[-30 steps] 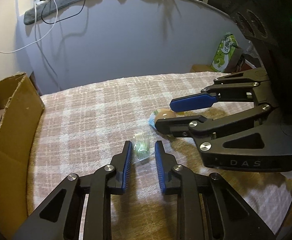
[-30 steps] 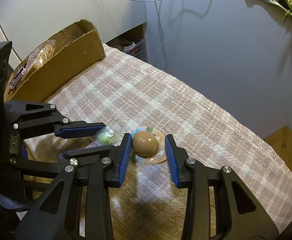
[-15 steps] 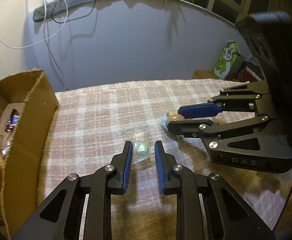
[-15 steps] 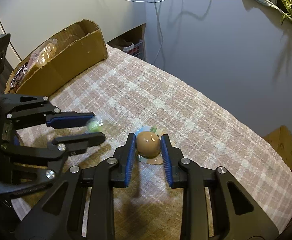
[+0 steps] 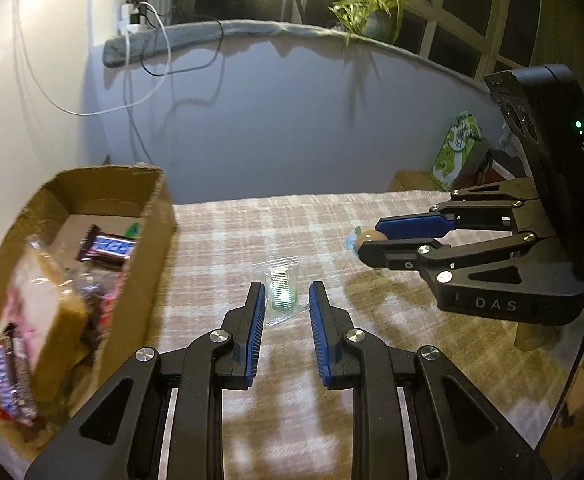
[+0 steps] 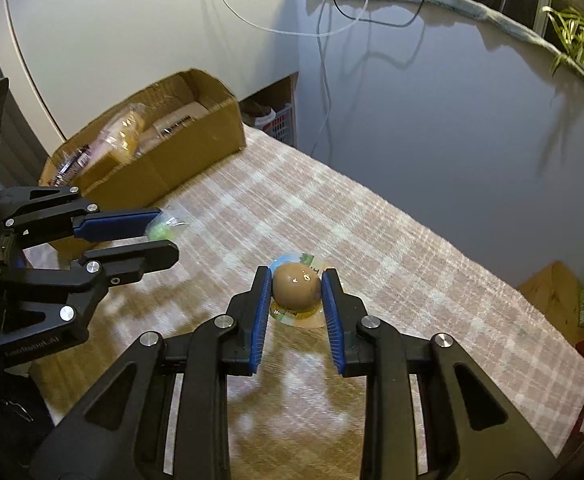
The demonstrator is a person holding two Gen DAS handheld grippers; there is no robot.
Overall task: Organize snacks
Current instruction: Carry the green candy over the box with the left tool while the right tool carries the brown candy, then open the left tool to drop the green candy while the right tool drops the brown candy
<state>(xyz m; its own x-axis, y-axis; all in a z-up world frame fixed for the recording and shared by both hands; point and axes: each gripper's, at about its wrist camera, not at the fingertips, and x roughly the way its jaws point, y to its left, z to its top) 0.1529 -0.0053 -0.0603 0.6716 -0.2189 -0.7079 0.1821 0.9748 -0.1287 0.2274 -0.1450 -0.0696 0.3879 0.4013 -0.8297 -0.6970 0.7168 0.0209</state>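
The right gripper (image 6: 296, 294) clamps the brown egg-shaped snack (image 6: 295, 287) between its blue pads, above the plaid cloth (image 6: 372, 240). The left gripper (image 5: 283, 300) grips the small clear packet with a green sweet (image 5: 280, 294). From the left wrist camera, the cardboard box (image 5: 147, 240) of snacks sits at nine o'clock.

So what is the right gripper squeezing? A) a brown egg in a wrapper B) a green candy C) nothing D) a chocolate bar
A: the right gripper has both blue pads pressed against the brown egg, while the green candy sits between the left gripper's pads.
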